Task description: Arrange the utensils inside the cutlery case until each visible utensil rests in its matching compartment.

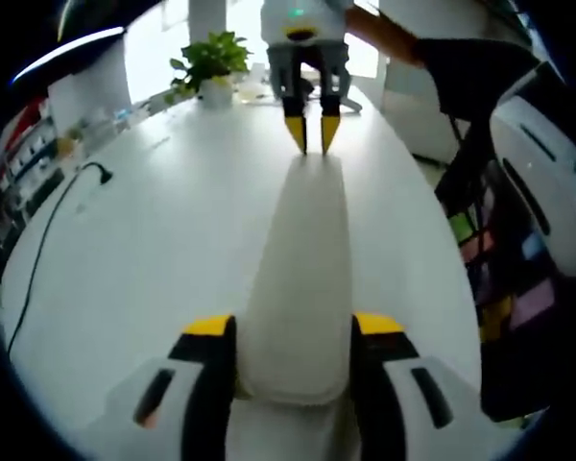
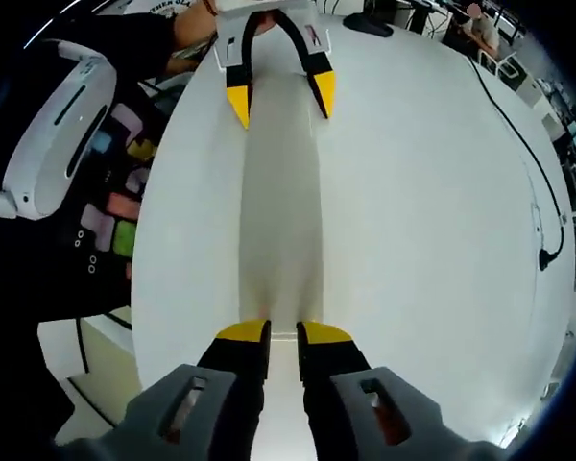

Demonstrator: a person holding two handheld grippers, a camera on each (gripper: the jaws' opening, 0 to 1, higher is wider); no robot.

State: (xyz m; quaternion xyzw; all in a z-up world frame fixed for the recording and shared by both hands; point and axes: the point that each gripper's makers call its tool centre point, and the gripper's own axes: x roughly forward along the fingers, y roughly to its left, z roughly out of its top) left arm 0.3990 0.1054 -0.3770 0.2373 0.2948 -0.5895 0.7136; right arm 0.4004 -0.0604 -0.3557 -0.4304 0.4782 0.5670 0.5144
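**Both tongs grip a closed cutlery case end to end**

While its lid is down, the long white cutlery case (image 1: 302,288) lies lengthwise on the white surface (image 1: 154,250), held at both ends. The left tongs (image 1: 294,331) straddle the near end in the left gripper view, jaws wide and pressed to its two sides. The right tongs (image 2: 284,333) stand narrow in the right gripper view, apparently pinching a thin edge or tab at the opposite end; whether metal truly bites plastic there cannot be told. Such a two-ended hold looks meant to steady the case so it can be opened.

No utensil or compartment can be seen: the case's pale top hides everything inside, and its seam is washed out against the equally pale surface. Beyond, a potted plant (image 1: 214,67) stands at the far end, a black cable (image 1: 48,240) trails along one side, and a person's dark sleeve (image 2: 125,48) is cut off by the edge.
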